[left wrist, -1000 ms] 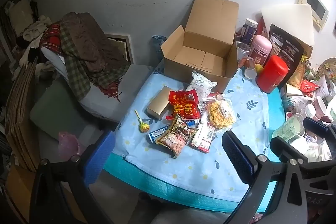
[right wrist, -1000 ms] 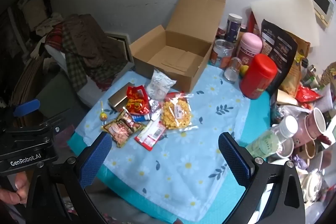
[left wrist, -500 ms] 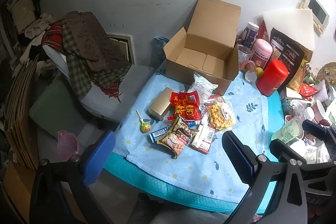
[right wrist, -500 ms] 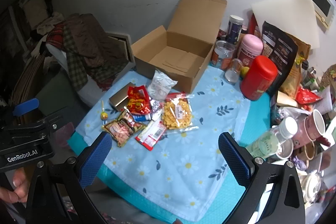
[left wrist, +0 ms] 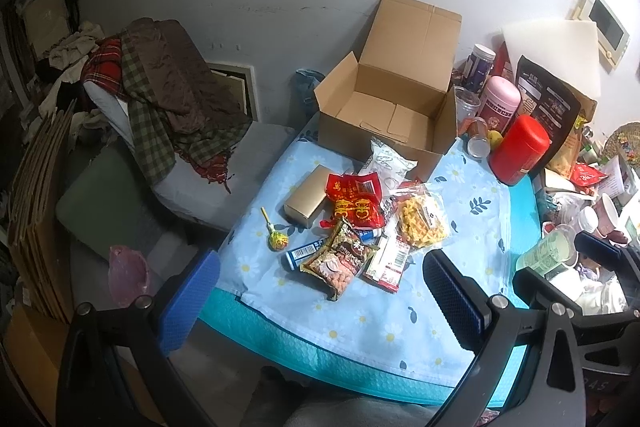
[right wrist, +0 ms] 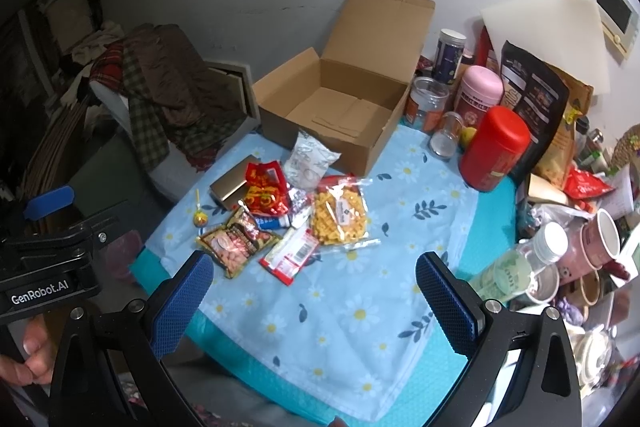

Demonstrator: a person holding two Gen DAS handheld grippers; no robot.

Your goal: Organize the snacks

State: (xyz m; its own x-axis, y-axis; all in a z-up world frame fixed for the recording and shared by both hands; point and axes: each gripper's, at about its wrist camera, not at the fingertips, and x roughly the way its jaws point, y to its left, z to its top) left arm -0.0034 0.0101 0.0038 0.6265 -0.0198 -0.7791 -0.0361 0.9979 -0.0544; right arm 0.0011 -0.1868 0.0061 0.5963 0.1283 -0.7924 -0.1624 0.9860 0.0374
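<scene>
**Operator:** In front of the open cardboard box [left wrist: 384,115], what has changed?

**Technician:** Very little. Across the last second the left wrist view has drifted slightly, so the box and the snack pile [left wrist: 360,223] sit a little lower in frame. No packet has shifted. The left gripper [left wrist: 320,299] and right gripper [right wrist: 312,291] both remain spread wide, holding nothing, above the near edge of the floral cloth [right wrist: 360,315]. My judgement: the task has not started; the box interior is bare.

**Operator:** Count the items.

**Technician:** One box, flaps up. Against its front wall leans one white pouch [left wrist: 386,161]. Nearer than that: one gold carton [left wrist: 306,197], one red packet [left wrist: 356,201], one clear bag of yellow pieces [left wrist: 420,223], one dark peanut packet [left wrist: 340,259], one red-and-white wrapper [left wrist: 388,261], one blue bar [left wrist: 304,253], partly covered, and one lollipop [left wrist: 276,237] left of the pile. That makes eight visible snacks; others may lie hidden beneath.

**Operator:** Beside the box?

**Technician:** To its right, one red canister [left wrist: 518,149] and assorted jars, not counted.
</scene>
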